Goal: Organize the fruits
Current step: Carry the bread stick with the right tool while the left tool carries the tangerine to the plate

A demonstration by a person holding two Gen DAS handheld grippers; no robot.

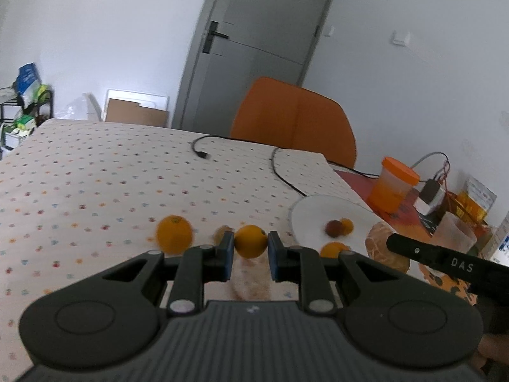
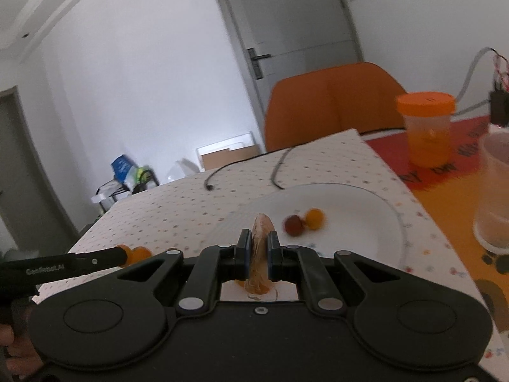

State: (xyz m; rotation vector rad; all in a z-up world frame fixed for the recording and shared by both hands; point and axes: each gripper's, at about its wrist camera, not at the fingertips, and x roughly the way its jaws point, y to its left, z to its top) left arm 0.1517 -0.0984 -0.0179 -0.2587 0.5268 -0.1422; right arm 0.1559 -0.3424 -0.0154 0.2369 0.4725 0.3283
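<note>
My left gripper (image 1: 250, 242) is shut on an orange (image 1: 251, 248), just above the dotted tablecloth (image 1: 95, 175). A second orange (image 1: 175, 234) lies to its left, and a small brownish fruit (image 1: 220, 232) sits behind the left finger. To the right, a white plate (image 1: 318, 213) holds a dark red fruit (image 1: 333, 228) and a small orange fruit (image 1: 347, 225); another orange (image 1: 332, 250) lies at its near rim. My right gripper (image 2: 259, 240) is shut on a tan net-patterned object (image 2: 262, 222), held edge-on over the plate (image 2: 366, 210). That object (image 1: 380, 245) shows beside the plate in the left wrist view.
An orange chair (image 1: 296, 121) stands behind the table. An orange-lidded jar (image 2: 424, 127) and a translucent cup (image 2: 496, 191) stand on the red-orange mat to the right. Black cables (image 1: 280, 172) cross the cloth behind the plate. A small electronics box (image 1: 429, 195) sits near the wall.
</note>
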